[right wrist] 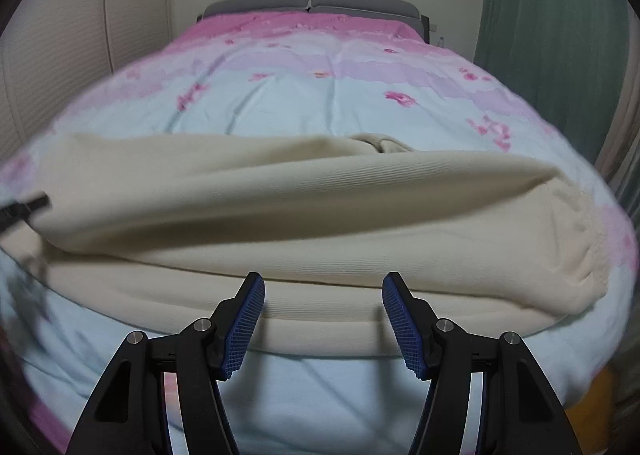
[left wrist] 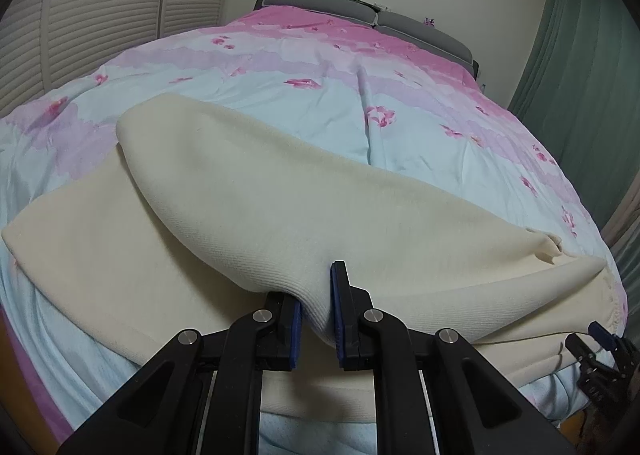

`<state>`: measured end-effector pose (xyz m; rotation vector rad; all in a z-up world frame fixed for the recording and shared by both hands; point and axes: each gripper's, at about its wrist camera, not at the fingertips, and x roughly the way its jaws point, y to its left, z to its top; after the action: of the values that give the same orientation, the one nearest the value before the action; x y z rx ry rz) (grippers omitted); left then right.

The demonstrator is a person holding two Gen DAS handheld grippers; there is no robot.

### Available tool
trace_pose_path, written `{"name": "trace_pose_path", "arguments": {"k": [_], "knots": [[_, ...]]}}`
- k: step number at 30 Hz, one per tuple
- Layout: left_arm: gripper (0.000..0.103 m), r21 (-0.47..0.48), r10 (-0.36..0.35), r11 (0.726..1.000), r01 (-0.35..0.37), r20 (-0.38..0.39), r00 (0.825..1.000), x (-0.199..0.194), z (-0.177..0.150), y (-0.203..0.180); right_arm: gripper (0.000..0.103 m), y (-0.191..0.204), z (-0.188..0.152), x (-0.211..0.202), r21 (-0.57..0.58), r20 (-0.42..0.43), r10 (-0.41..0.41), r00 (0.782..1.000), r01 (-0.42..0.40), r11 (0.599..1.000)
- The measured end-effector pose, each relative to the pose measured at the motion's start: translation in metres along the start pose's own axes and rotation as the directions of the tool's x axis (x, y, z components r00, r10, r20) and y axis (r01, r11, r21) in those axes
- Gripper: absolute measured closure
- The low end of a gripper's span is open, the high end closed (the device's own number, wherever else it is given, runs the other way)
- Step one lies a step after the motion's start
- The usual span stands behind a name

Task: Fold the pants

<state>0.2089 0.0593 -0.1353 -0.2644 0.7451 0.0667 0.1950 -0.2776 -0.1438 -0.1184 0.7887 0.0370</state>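
Observation:
Cream pants (left wrist: pixel 248 199) lie across the near end of the bed, one leg folded over the other. My left gripper (left wrist: pixel 318 315) is shut on the near edge of the upper layer, with a pinch of cloth bunched between its blue pads. In the right wrist view the pants (right wrist: pixel 312 191) stretch from left to right, the waistband at the right end. My right gripper (right wrist: pixel 324 295) stands open just above the near hem of the pants, nothing pressed between its fingers. This gripper also shows at the lower right of the left wrist view (left wrist: pixel 600 343).
The bed carries a pink, lilac and pale blue flowered cover (left wrist: pixel 320 95). A grey headboard (left wrist: pixel 360 11) stands at the far end. Slatted cupboard doors (left wrist: pixel 100 15) are on the left, a green curtain (left wrist: pixel 580 75) on the right.

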Motion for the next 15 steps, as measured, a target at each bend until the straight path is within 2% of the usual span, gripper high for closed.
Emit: {"name": "trace_pose_path", "arguments": {"k": [3,8,12,13,15], "knots": [[0.089,0.011,0.012,1.000,-0.012,0.008,1.000,0.001,-0.003,-0.003,0.041,0.012,-0.002,0.004,-0.160,0.026,-0.095,0.995,0.098,0.982],[0.089,0.041,0.033,0.999,-0.034,0.012,0.999,0.006,-0.007,-0.008,0.041,0.039,-0.013,0.013,-0.398,0.125,-0.217,0.968,0.249,0.883],[0.089,0.066,0.053,0.996,-0.053,0.010,0.999,0.014,-0.009,-0.013,0.043,0.054,-0.016,0.029,-0.483,0.130,-0.249,0.960,0.281,0.829],[0.089,0.067,0.056,0.996,-0.056,0.008,0.998,0.016,-0.009,-0.014,0.046,0.055,-0.016,0.034,-0.493,0.127,-0.248,0.960,0.278,0.825],[0.089,0.067,0.062,0.996,-0.062,0.002,0.998,0.019,-0.009,-0.015,0.059,0.056,-0.014,0.039,-0.492,0.116,-0.233,0.965,0.260,0.831]]}}
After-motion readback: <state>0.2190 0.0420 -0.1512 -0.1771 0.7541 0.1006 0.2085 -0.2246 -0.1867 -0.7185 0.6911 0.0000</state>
